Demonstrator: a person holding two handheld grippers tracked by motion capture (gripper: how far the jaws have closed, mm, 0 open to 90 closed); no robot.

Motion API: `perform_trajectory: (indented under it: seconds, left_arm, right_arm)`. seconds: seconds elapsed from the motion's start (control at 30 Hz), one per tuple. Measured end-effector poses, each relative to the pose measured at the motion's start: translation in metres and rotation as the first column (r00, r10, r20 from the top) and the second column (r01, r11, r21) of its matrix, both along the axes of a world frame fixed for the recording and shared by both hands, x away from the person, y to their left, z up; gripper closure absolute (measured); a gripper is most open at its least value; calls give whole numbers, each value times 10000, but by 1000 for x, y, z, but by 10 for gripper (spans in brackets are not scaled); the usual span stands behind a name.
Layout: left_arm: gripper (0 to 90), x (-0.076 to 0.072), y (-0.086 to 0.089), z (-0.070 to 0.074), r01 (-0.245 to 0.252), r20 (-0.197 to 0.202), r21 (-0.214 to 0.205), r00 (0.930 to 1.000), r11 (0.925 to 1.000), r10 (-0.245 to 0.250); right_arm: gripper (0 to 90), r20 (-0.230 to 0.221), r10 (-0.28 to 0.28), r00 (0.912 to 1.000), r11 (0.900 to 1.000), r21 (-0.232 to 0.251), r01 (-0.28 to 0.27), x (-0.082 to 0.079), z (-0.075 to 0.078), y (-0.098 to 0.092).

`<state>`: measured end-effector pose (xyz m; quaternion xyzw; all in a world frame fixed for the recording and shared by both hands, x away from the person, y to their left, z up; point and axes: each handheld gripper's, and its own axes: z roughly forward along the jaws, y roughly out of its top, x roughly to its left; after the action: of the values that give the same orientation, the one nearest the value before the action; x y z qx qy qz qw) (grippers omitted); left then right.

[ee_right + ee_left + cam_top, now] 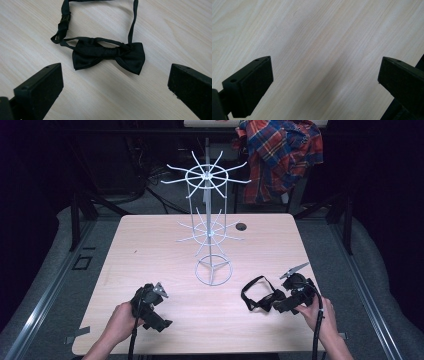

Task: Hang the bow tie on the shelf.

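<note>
Lying flat on the pale wood tabletop (165, 245), a black bow tie (108, 56) sits near the front right edge, its strap looping away from the knot; the far end of that loop is cut off at the top of the right gripper view. The right hand-held gripper (281, 304) hovers just beside the tie with its jaws spread wide and nothing between them — from the high view its dark body hides part of the bow. The left hand-held gripper (150, 310) rests near the front left, well apart from the tie, jaws likewise wide apart over bare wood. A white wire display rack (210, 220) stands upright at the middle of the tabletop. Behind, a plaid shirt (280, 155) hangs in the dark — what holds it is hard to make out.
</note>
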<state>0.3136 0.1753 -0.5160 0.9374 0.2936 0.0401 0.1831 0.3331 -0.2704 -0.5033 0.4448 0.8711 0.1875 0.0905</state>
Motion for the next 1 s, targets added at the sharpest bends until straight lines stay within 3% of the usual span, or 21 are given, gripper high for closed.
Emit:
perform_trajectory:
  seconds: [0.2, 0.27, 0.3, 0.33, 0.37, 0.4, 0.93, 1.0]
  left_arm:
    - [1, 0, 0, 0, 60, -23, -36, 10000, 10000, -60]
    - [1, 0, 0, 0, 61, -26, -50, 10000, 10000, -61]
    - [1, 0, 0, 0, 60, -42, -60, 10000, 10000, -60]
    - [1, -1, 0, 0, 78, -38, -59, 10000, 10000, -78]
    - [1, -1, -1, 0, 78, -40, -85, 10000, 9999, -78]
    - [0, -1, -1, 0, 76, -52, -100, 10000, 9999, -77]
    - [0, 0, -2, 0, 108, -30, -129, 9999, 9999, -108]
    - [0, 0, -1, -1, 66, -75, -165, 9999, 9998, -67]
  right_arm:
    - [0, -23, -71, 10000, 10000, -34, 71, 8, -3, 5]
    - [0, 213, -263, 9994, 9995, 163, 260, 9, -6, 9]
    - [1, 126, -62, 9999, 9991, -426, 67, 11, -3, 8]
    - [4, 181, -65, 9998, 9998, -184, 68, 12, -4, 10]
    - [14, 314, -41, 9995, 9992, -395, 54, 13, -3, 11]
    - [21, 343, -120, 9993, 9995, -295, 131, 15, -5, 12]
    - [28, 45, -453, 9990, 9985, -295, 454, 39, -18, 8]
    - [53, 9, -474, 9989, 9977, -477, 473, 43, -20, 8]
